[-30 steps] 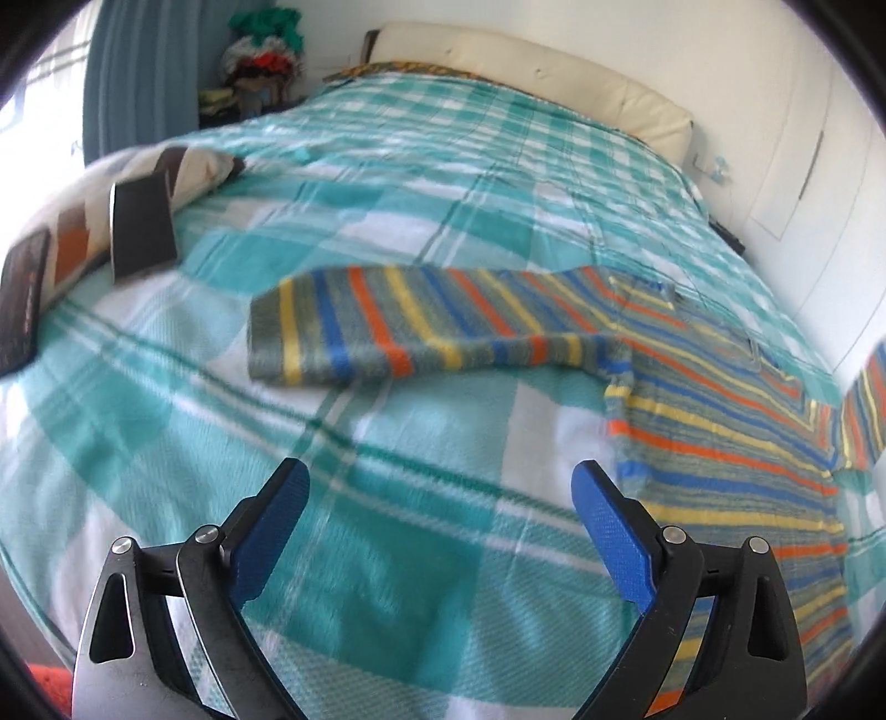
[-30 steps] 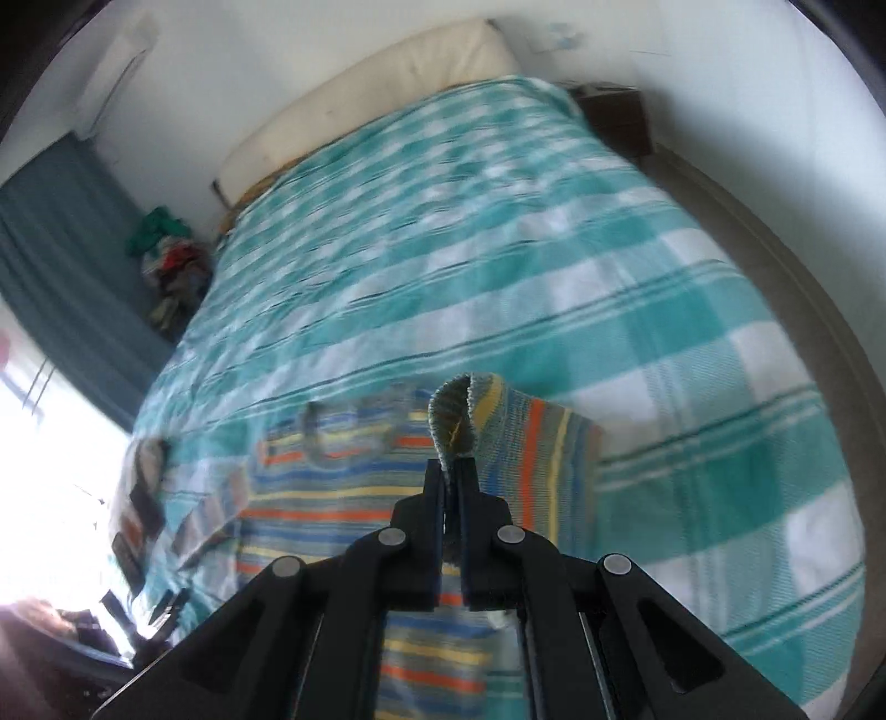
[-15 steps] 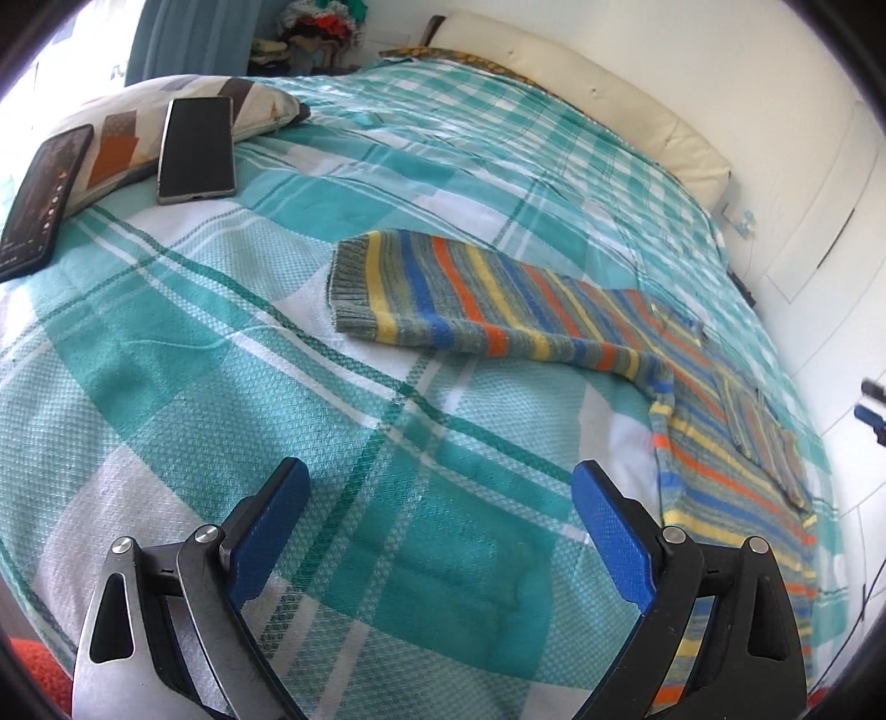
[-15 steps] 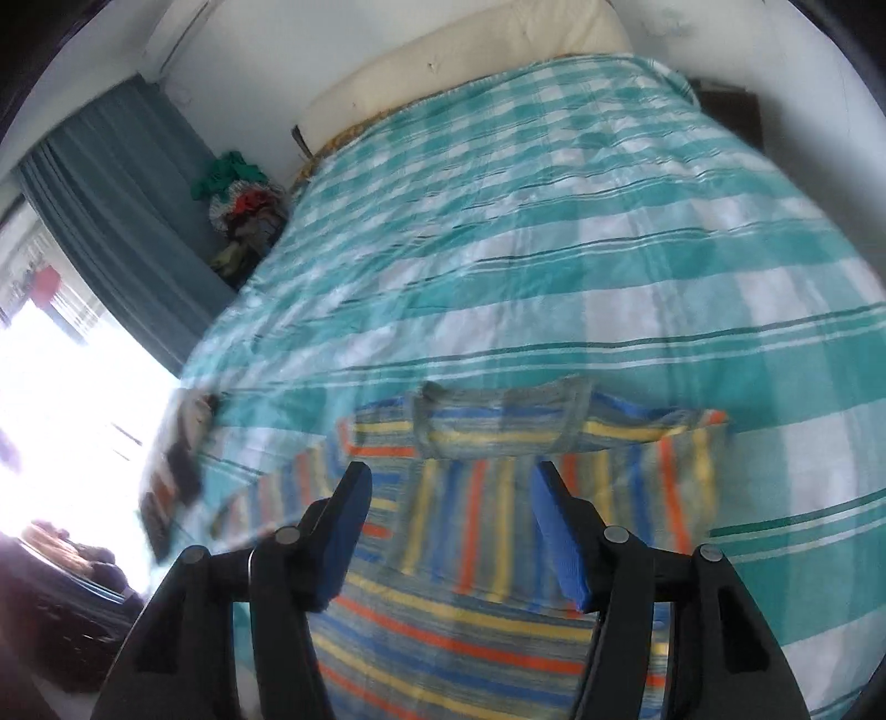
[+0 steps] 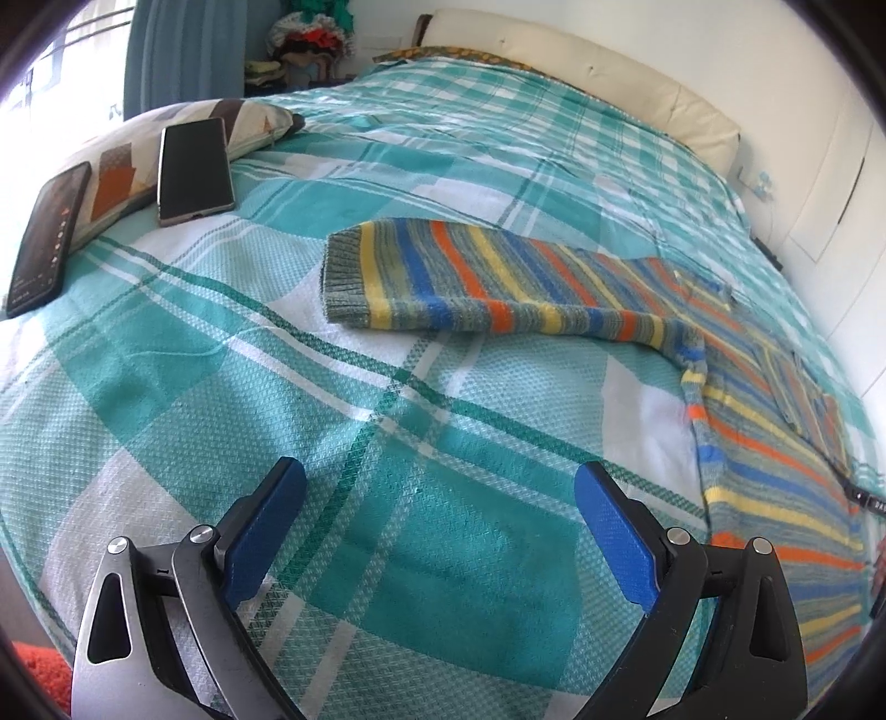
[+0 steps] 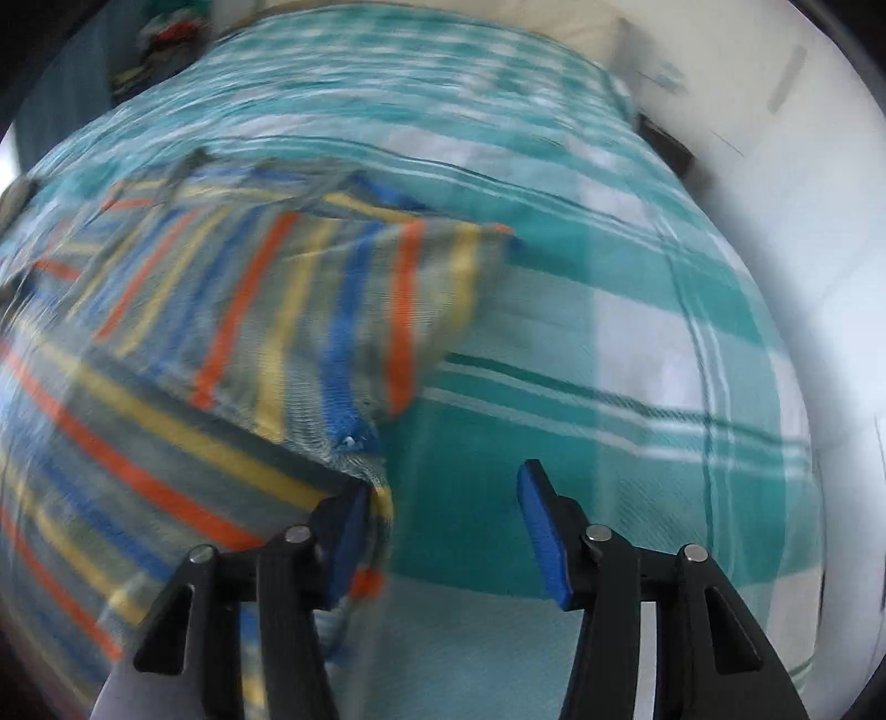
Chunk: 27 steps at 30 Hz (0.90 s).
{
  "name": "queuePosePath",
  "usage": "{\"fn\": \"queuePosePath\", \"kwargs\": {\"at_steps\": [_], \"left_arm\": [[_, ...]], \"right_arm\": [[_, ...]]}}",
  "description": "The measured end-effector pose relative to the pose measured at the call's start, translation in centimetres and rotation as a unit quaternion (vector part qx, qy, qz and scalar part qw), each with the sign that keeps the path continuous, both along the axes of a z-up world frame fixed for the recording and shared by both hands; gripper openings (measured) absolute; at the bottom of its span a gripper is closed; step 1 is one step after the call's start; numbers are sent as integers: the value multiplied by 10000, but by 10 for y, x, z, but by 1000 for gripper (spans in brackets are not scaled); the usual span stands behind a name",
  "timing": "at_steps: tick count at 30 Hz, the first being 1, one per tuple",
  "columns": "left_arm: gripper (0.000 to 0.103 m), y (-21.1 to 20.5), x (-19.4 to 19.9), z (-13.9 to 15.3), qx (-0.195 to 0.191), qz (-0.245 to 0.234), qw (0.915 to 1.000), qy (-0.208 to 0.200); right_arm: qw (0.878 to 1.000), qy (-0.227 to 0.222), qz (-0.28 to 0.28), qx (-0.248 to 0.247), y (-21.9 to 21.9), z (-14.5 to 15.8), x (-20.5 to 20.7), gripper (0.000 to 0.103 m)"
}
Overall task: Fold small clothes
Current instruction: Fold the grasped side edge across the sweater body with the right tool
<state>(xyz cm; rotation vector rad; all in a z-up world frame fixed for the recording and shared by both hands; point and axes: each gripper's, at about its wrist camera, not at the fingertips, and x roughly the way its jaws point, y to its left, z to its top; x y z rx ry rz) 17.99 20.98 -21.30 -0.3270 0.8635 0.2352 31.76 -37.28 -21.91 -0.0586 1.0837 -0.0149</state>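
Note:
A small knitted sweater with grey, blue, orange and yellow stripes lies flat on the teal plaid bedspread (image 5: 387, 526). In the left wrist view one sleeve (image 5: 470, 282) stretches out to the left and the body (image 5: 775, 443) lies at the right. My left gripper (image 5: 440, 476) hovers open over bare bedspread, short of the sleeve. In the blurred right wrist view the other sleeve (image 6: 310, 310) lies folded across the sweater's body (image 6: 99, 443). My right gripper (image 6: 446, 482) is low over the bed with its jaws opening. Its left finger sits at the sweater's side edge, and only bedspread shows between the pads.
Two dark phones (image 5: 194, 166) (image 5: 47, 238) rest on a patterned cushion (image 5: 249, 122) at the far left. A cream headboard (image 5: 581, 72) closes the far end of the bed. A pile of clothes (image 5: 310, 39) and a blue curtain stand beyond it; a white wall runs along the right.
My right gripper let go of the sleeve cuff, opened and dropped towards the bed. The sleeve now lies folded over the sweater's body. My left gripper stayed open and tilted slightly.

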Motion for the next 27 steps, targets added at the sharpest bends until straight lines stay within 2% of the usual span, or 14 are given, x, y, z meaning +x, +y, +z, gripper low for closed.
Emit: {"fn": "queuePosePath", "kwargs": {"at_steps": [1, 3, 7, 9, 12, 15, 18, 19, 20, 21, 23, 24, 26, 27], "left_arm": [[98, 0, 0, 0, -7, 6, 10000, -8], [99, 1, 0, -1, -5, -9, 10000, -3], [99, -2, -1, -2, 104, -115, 9999, 44], [99, -3, 0, -2, 116, -127, 9998, 42], [100, -4, 1, -2, 144, -124, 9998, 59], [100, -7, 3, -4, 274, -126, 9995, 130], [100, -10, 5, -4, 385, -126, 9990, 196], [100, -10, 5, -4, 387, -127, 9990, 206], [100, -9, 6, -5, 379, -127, 9990, 207], [100, -9, 5, -5, 369, -126, 9990, 202], [100, -10, 6, -5, 388, -131, 9989, 210], [101, -10, 6, -5, 407, -140, 9988, 220], [101, -11, 8, -7, 446, -161, 9986, 241], [101, -12, 9, -7, 464, -170, 9985, 247]], "right_arm": [[9998, -85, -39, 161, -6, -1, -6, 70], [9993, -214, 290, 36, -1, 3, -15, 71], [9963, 83, 849, 106, -9, 16, -20, 72], [9965, 80, 816, 146, -20, 34, -18, 72], [9952, 60, 681, 699, -22, 54, 7, 70], [9919, 198, 223, 1232, -14, 48, 50, 61], [9834, 549, -288, 1704, -9, 18, 89, 51], [9806, 676, -300, 1815, -6, 9, 97, 29], [9835, 779, -260, 1609, -1, 1, 105, 9], [9880, 686, -215, 1369, 0, -1, 108, 4], [9921, 508, -387, 1080, -10, -1, 112, 5], [9922, 455, -424, 1082, -13, -1, 112, 12], [9937, 429, -350, 973, -11, 5, 112, 18], [9954, 380, -302, 827, -7, 11, 110, 27]]}}
